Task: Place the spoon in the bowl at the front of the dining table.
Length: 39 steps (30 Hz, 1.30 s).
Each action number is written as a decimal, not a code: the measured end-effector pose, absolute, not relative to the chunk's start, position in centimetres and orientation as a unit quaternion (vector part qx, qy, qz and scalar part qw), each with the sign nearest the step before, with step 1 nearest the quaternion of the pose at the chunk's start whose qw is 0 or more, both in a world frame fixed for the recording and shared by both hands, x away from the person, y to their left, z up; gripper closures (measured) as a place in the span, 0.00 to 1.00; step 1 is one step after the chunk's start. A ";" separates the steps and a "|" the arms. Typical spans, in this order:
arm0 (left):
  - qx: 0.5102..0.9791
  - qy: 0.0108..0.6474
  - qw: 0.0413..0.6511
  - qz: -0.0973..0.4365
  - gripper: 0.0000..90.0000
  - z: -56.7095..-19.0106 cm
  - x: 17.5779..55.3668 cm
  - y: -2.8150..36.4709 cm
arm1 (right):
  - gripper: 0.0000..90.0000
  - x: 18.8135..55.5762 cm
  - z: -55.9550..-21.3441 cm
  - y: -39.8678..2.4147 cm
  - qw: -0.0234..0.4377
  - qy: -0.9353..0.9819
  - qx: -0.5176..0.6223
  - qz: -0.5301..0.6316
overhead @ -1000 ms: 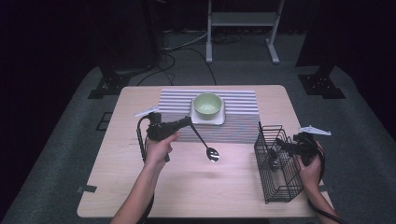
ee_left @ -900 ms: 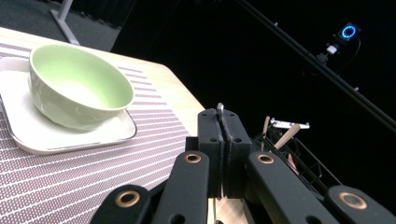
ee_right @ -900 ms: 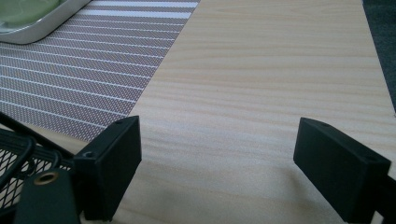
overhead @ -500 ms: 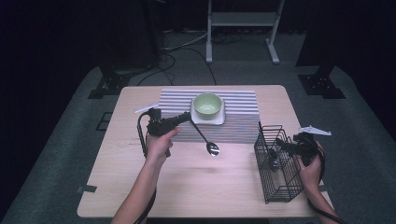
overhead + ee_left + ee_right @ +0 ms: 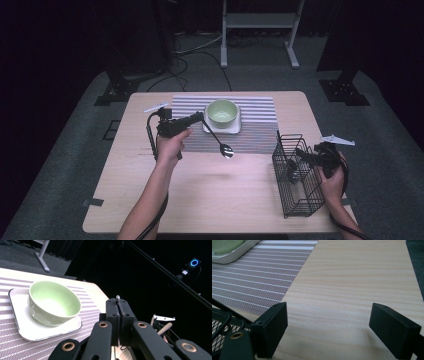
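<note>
The left claw [image 5: 200, 118] is pinching the handle end of a spoon [image 5: 218, 140], its jaws pressed together on the thin metal tip that is peeking out above the pads in the left gripper view; the spoon is hanging down and to the right from that grip, its round end [image 5: 226, 150] hovering over the near edge of the striped mat [image 5: 260, 122], just in front of the green bowl [image 5: 222, 112] on its white tray [image 5: 234, 129]. The right claw [image 5: 329, 332] is standing spread wide with nothing between its jaws, sitting beside the black wire basket [image 5: 295, 177] at the right side of the counter [image 5: 210, 200]. The work in hand looks like carrying the spoon across to that basket. To do it well, the person is best keeping the grip firm, since the hold is on the very tip and the long spoon could swing or slip. Lifting it high enough to pass over the basket's rim, then bringing it down nearly upright with the round end first, should let it drop between the wires cleanly. The right claw is well placed to steady the basket, as a light wire frame may tip or slide if the spoon knocks it.
</note>
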<state>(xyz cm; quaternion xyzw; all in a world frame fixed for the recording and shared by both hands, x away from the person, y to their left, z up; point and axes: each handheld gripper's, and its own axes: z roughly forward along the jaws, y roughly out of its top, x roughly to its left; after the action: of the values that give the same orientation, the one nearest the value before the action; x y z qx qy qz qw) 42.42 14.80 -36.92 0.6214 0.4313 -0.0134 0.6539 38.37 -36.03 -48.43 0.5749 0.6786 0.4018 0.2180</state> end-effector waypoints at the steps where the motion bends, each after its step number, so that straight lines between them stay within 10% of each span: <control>1: 0.620 0.432 0.654 -0.013 0.99 -36.9 42.5 14.8 | 0.16 38.4 -48.4 -36.0 0.218 0.679 0.575 0.401; 39: 0.603 0.462 0.650 0.011 0.99 -34.8 46.8 15.6 | 0.16 38.3 -48.4 -36.0 0.219 0.679 0.574 0.402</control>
<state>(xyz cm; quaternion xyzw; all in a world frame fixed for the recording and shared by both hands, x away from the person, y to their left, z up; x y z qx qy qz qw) 46.79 15.56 -34.80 0.6031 0.4618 0.0107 0.6503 38.31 -36.03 -48.43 0.5737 0.6794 0.4016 0.2192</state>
